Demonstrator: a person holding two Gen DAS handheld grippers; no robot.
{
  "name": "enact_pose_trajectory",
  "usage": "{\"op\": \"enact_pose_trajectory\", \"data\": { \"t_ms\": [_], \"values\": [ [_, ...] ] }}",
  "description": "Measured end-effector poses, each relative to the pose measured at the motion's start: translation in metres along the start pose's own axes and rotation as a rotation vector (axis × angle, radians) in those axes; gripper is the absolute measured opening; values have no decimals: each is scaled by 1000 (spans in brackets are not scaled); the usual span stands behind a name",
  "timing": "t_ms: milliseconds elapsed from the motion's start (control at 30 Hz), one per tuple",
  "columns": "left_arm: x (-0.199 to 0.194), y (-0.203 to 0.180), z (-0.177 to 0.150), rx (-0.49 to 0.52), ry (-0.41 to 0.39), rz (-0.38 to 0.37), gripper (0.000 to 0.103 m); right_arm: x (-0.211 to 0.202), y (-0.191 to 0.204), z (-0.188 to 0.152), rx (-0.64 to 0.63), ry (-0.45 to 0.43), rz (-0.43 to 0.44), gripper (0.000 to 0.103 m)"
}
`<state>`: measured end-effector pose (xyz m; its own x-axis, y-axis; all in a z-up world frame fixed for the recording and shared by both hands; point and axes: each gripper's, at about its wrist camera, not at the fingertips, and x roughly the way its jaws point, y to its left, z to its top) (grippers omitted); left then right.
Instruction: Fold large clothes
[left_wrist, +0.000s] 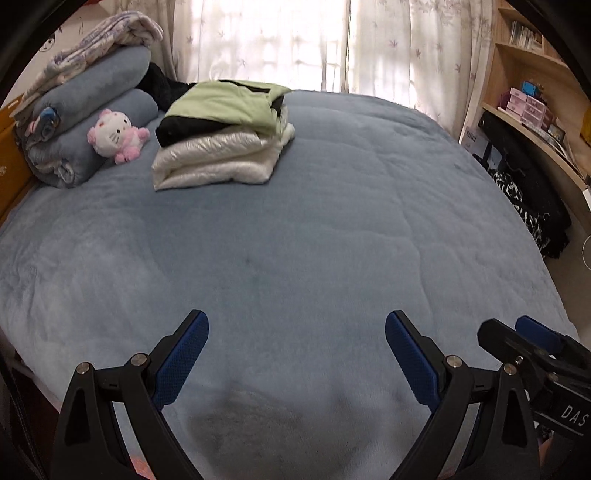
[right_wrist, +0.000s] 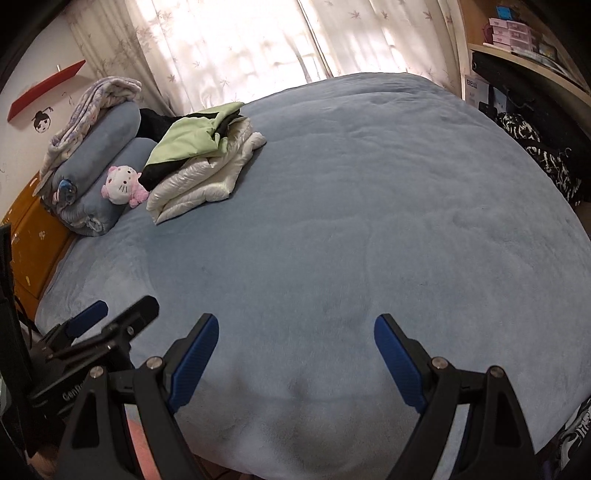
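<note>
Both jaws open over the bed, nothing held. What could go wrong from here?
1. The folded stack sits far across the bed; reaching it with the left gripper or right gripper means a long stretch, and an off-centre grab could undo the folds.
2. The green-and-black top garment lies askew on the white one; a nudge may slide it off.
3. The plush toy is close beside the stack and could get knocked.

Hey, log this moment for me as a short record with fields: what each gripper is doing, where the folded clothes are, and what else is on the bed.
left gripper: open, holds nothing, over the bed's near edge
right gripper: open, holds nothing, beside the left one
folded clothes: stacked, green and black piece on top of a white one, far left of the blue bed cover
plush toy: leaning on rolled blue blankets
</note>
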<state>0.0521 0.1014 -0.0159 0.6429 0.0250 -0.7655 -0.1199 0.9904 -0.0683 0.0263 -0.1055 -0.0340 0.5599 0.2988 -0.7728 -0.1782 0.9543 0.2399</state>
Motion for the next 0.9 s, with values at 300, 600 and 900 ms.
{"op": "enact_pose_trajectory", "data": {
  "t_ms": [300,600,900],
  "values": [
    [-2,7,-7,-11,4,-3,96,9,6,-8,-23,20,4,87],
    [-6,10,-8,-24,5,-9,96,7,8,-13,-23,14,10,87],
    [-8,8,-8,-22,-3,-5,96,6,7,-14,-20,9,14,87]
  ]
}}
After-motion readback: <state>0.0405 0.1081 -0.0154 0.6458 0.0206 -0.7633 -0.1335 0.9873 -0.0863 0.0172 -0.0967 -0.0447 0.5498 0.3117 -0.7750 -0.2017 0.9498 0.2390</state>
